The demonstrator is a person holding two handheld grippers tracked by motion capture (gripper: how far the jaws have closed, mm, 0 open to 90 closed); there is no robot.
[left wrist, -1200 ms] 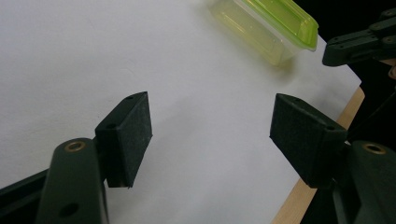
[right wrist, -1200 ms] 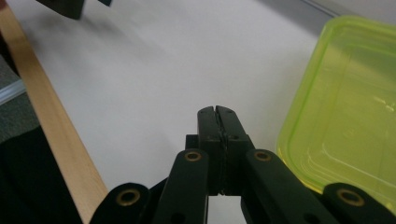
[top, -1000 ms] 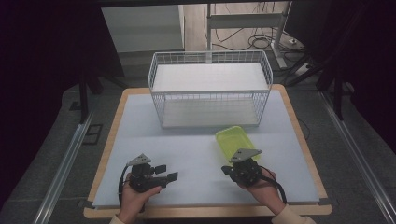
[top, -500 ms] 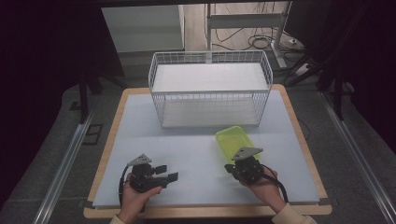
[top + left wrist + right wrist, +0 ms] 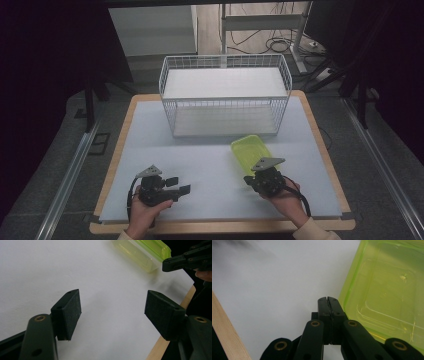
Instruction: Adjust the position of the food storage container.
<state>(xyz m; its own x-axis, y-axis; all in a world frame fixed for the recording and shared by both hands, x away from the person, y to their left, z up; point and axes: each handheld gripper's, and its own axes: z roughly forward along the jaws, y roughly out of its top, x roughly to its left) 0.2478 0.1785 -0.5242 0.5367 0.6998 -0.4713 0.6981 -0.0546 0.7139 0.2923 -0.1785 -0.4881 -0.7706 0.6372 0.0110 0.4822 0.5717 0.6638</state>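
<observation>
Right gripper (image 5: pixel 260 176) with fingers pressed together beside a green tub (image 5: pixel 250 152) on the bench (image 5: pixel 200 150).

The translucent yellow-green tub, taken here as the landmark, lies open side up on the white bench top, in front of the white wire basket (image 5: pixel 225 95) and apart from it. The right gripper sits at the tub's near edge, its closed fingers (image 5: pixel 328 307) just beside the rim with nothing between them; contact cannot be told. The left gripper (image 5: pixel 177 185) rests well to the tub's left, fingers (image 5: pixel 68 311) spread wide and empty.
</observation>
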